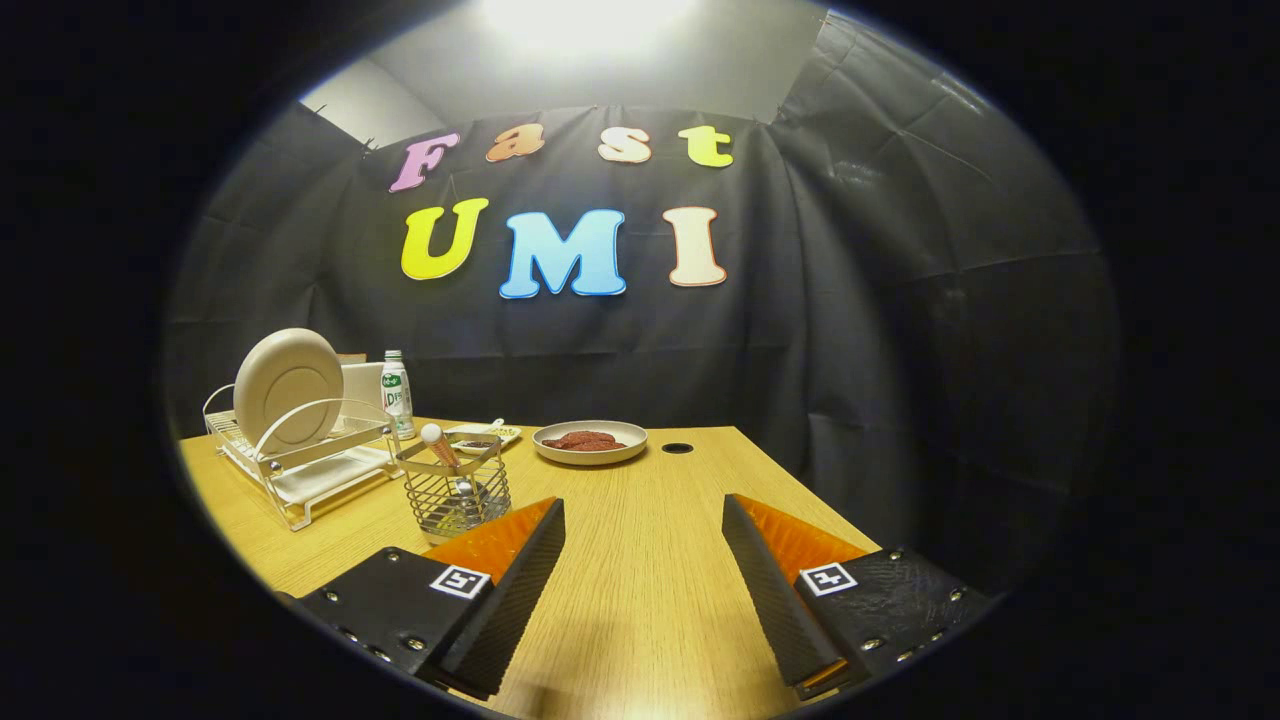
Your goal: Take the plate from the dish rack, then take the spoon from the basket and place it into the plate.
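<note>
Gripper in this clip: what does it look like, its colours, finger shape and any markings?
The gripper has two wedge-shaped fingers that taper forward, with black ribbed inner faces and orange outer sides. Each sits on a black block fastened with small silver screws. On top of each block is a square white tag with a black pattern. No cables are visible.

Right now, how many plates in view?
2. One plate stands on edge in the dish rack; one with reddish food lies on the table beyond the open gripper. A small dish behind the basket is unclear.
</note>
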`<state>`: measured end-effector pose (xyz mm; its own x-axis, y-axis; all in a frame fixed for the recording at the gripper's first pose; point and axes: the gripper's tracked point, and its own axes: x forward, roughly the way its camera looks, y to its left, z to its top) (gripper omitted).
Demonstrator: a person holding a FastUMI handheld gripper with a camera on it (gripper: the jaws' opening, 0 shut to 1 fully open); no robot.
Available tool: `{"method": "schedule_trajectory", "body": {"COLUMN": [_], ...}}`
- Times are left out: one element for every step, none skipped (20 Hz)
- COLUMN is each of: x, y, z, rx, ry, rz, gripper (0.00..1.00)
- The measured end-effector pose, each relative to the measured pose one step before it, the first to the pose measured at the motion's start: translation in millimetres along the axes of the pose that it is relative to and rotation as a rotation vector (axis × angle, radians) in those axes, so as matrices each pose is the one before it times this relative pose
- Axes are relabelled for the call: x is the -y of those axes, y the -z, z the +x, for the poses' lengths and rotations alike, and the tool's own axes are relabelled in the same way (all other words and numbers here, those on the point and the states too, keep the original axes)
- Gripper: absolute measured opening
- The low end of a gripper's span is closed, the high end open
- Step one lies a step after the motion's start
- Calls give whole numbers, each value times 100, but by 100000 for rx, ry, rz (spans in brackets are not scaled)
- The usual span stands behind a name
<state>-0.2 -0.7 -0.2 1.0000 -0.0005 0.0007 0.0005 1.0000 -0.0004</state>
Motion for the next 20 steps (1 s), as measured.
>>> {"method": "schedule_trajectory", "body": {"x": [-41,-59,55,-8,-10,15,-13,1,-24,36,10,-35,-13,31,65,-108,124,-31,-104,100], "y": [-97,115,-108,86,-46,44,-48,69,-48,39,-56,72,-79,46,114,-149,-11,-91,-127,412], "z": [-8,16,-25,27,-1,-3,-7,16,-7,6,-16,11,-47,35,137,-149,163,102,222,-128], "rx": [8,-53,20,-9,13,-17,51,-40,2,-54,87,-92,76,17,-388,523,-436,352,-375,-52], "ry": [45,-24,11,4,-10,8,-2,-25,-30,-23,64,4,7,10,134,-53,63,417,169,-66], "rz": [43,-111,51,-27,2,12,-4,52,-61,33,26,-3,-26,-8,94,-252,492,-75,-82,-244], "gripper": [97,97,97,97,97,97,97,97,97,97,97,97,97,97,97,97,97,97,97,97]}}
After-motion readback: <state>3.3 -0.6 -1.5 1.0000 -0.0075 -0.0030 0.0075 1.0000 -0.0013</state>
